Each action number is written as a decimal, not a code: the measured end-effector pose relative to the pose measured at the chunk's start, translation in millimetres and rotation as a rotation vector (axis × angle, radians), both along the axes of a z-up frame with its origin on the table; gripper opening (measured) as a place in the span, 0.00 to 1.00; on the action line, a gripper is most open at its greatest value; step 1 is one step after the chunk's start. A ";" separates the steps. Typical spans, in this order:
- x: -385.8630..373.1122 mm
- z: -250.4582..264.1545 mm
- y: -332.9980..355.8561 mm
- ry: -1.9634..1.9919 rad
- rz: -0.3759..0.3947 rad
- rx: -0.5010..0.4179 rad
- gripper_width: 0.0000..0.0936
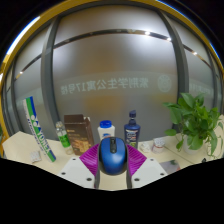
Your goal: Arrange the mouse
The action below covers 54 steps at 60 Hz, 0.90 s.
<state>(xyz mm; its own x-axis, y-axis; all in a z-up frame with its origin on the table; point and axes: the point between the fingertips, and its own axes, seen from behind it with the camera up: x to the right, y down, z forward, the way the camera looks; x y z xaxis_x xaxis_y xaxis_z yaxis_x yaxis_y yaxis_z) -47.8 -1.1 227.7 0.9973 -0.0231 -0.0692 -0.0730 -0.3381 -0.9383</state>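
A blue computer mouse (112, 155) with a dark scroll wheel sits between my two fingers, whose purple pads (91, 156) press against both of its sides. My gripper (112, 160) is shut on the mouse and holds it up above the white desk (25, 150). The mouse's underside is hidden.
Beyond the fingers stand a green-and-white tube (37, 130), a brown box (77, 131), a white jar with a blue lid (105, 130) and a dark blue bottle (132, 129). A potted green plant (196, 122) stands at the right. A frosted glass wall (120, 70) lies behind.
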 end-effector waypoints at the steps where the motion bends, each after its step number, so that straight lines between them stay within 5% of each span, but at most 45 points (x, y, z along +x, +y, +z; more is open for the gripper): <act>1: 17.1 -6.0 0.7 -0.006 -0.014 -0.011 0.39; 10: 146.4 -109.4 -3.4 -0.039 -0.109 -0.196 0.38; 20: 190.9 -212.3 -14.5 -0.071 -0.081 -0.361 0.39; 26: 193.8 -237.6 -19.4 -0.055 -0.075 -0.412 0.49; 31: 195.5 -232.7 -19.0 -0.053 -0.072 -0.404 0.59; 36: 196.1 -222.0 -24.2 -0.072 -0.075 -0.398 0.93; 54: 173.7 -128.3 -93.0 -0.151 -0.078 -0.309 0.91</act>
<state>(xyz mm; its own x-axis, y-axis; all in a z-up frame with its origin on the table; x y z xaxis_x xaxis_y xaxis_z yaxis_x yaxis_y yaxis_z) 125.9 -94.1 99.4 0.9902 -0.0961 0.1012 0.0223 -0.6065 -0.7947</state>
